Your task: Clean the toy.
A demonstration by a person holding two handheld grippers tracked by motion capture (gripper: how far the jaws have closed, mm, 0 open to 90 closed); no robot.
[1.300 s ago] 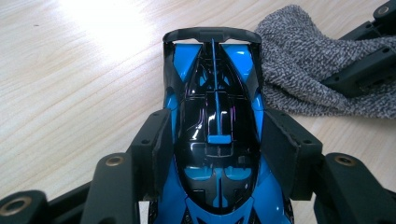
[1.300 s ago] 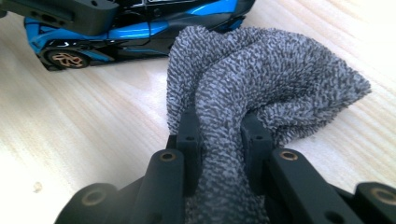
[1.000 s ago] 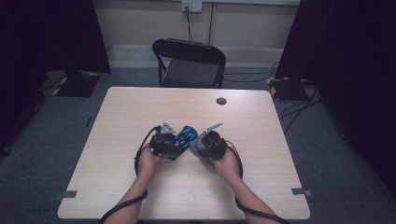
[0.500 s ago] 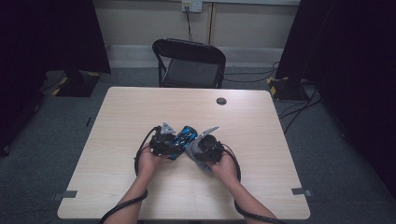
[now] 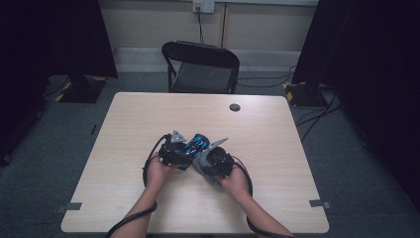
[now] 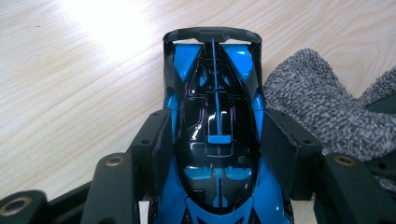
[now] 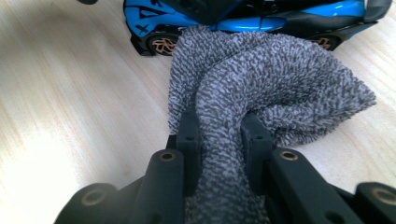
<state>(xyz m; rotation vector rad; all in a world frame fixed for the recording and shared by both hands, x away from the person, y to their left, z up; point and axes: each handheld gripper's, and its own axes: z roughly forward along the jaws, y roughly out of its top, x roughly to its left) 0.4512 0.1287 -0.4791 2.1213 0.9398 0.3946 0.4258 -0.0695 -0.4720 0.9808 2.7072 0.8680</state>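
A blue and black toy race car (image 6: 215, 135) stands on the wooden table (image 5: 277, 129). My left gripper (image 6: 215, 154) is shut on the car's body, one pad on each side. A grey knitted cloth (image 7: 261, 84) is bunched between the pads of my right gripper (image 7: 220, 135), which is shut on it. The cloth presses against the car's side (image 7: 252, 23), between its wheels. In the high view both grippers meet at the table's middle, the left gripper (image 5: 173, 148) and the right gripper (image 5: 213, 161) with the car (image 5: 194, 145) between them.
A small dark round disc (image 5: 235, 107) lies on the table toward the far right. A black folding chair (image 5: 200, 67) stands behind the far edge. Cables trail from both grippers toward the near edge.
The right gripper has shifted slightly left and nearer along the car with the cloth. The left gripper and the car have stayed in place.
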